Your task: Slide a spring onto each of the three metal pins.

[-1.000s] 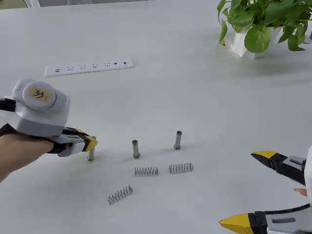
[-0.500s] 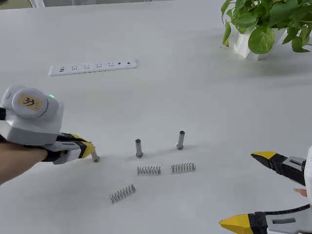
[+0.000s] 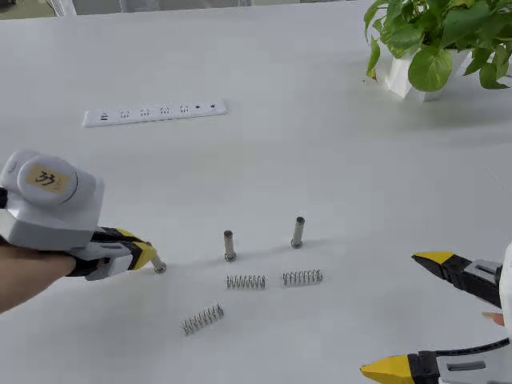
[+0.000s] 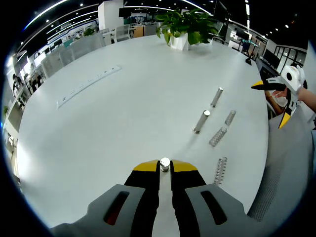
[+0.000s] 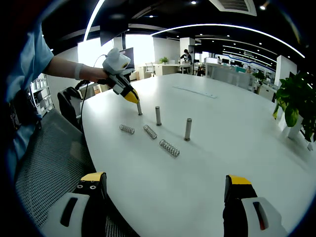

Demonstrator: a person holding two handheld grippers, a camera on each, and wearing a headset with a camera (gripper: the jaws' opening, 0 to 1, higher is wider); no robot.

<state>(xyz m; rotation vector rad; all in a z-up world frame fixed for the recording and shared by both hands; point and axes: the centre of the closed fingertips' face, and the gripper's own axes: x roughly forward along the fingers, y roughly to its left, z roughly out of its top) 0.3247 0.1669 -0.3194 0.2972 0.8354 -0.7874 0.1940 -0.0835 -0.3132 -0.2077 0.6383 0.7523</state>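
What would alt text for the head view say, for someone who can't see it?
The left gripper clamps the leftmost metal pin, tilted, on a white table. Two more pins stand upright beside it, three loose springs lying nearer. The right gripper is open at lower right; a power strip and potted plant sit farther back.

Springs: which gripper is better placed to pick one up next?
Right, probably. The right gripper is open and empty, while the left gripper is shut on the leftmost pin, so it cannot take a spring.
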